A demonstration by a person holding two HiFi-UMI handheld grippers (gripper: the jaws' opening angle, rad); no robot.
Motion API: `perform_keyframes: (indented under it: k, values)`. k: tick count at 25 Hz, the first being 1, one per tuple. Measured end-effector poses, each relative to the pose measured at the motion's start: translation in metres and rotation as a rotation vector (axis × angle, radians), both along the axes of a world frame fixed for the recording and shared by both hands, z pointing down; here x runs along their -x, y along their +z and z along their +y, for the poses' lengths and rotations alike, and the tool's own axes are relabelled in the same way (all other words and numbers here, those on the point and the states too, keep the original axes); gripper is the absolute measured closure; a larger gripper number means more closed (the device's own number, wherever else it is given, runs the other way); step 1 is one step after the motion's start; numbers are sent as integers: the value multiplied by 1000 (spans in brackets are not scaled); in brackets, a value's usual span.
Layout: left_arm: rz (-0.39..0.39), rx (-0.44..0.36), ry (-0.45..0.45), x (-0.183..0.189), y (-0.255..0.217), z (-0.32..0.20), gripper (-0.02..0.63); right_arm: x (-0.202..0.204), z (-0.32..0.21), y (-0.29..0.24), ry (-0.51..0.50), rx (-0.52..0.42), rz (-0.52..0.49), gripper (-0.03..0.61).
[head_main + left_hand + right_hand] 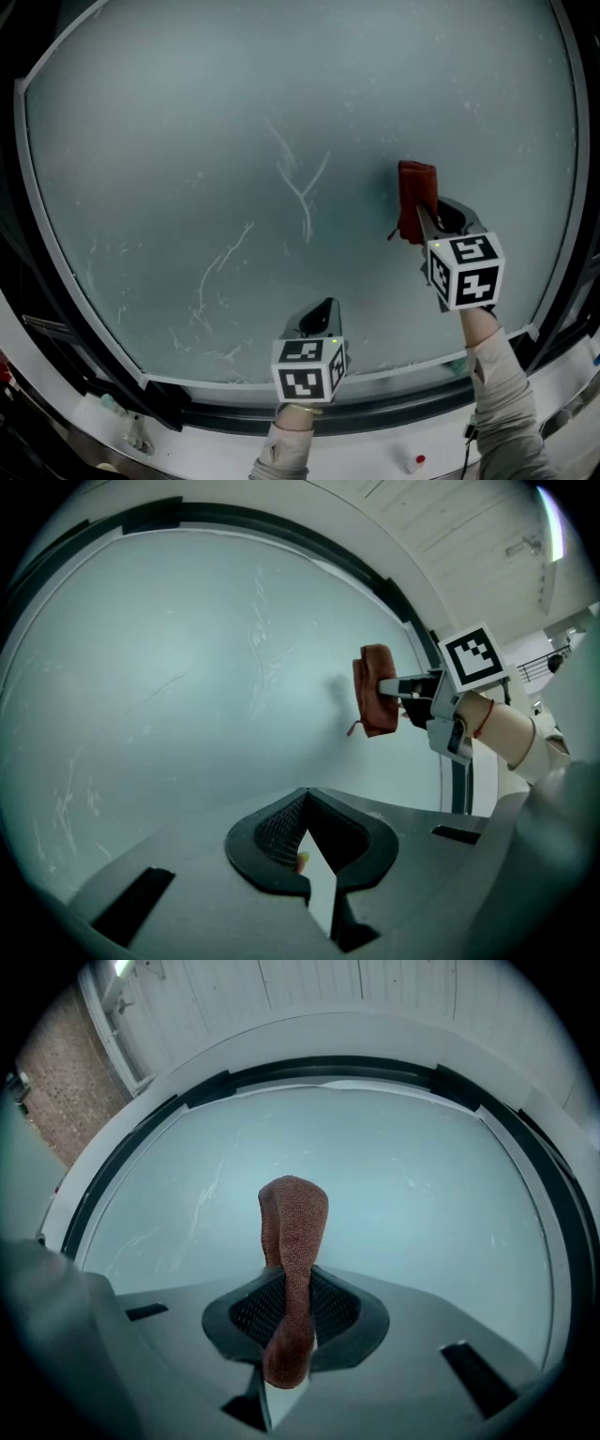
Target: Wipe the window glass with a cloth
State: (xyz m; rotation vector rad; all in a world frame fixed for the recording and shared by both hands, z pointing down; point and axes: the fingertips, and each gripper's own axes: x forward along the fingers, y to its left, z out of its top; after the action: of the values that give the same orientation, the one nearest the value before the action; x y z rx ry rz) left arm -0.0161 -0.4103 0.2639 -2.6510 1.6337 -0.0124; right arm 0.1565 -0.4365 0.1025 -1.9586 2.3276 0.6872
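Two grippers up in front of the window glass, seen from the head view. At about 3 o'clock from the pane's middle, the right gripper, with jaws pinched tight on a red-brown cloth. Seen in the right gripper view as a folded strip of cloth squeezed between the two dark pads of the right gripper, rising past the tips toward 12 o'clock and hanging out a little behind them toward 6 o'clock. Close up to the glass, though contact not clear. At 6 o'clock, low near the pale frame, the left gripper. Closed tip to tip in the left gripper view, with nothing held in the left gripper. From that same view, cloth at 2 o'clock, with a faint shadow just beside it on the glass. Across the pane, thin pale streaks near the middle and more toward 7 o'clock. Below the right gripper, a light sleeve.
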Motion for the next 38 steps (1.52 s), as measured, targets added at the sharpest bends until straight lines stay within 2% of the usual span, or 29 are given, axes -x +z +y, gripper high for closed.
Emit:
perform_keyframes:
  k: [13, 22, 29, 38]
  values:
    - [24, 43, -82, 36, 22, 15, 610, 133, 10, 63, -237, 81, 73, 529]
    - [50, 73, -137, 65, 36, 18, 611, 192, 0, 84, -303, 117, 105, 529]
    - [52, 70, -143, 68, 36, 14, 610, 190, -18, 95, -268, 147, 105, 529]
    - [49, 79, -94, 43, 43, 8, 610, 126, -30, 96, -155, 153, 67, 529]
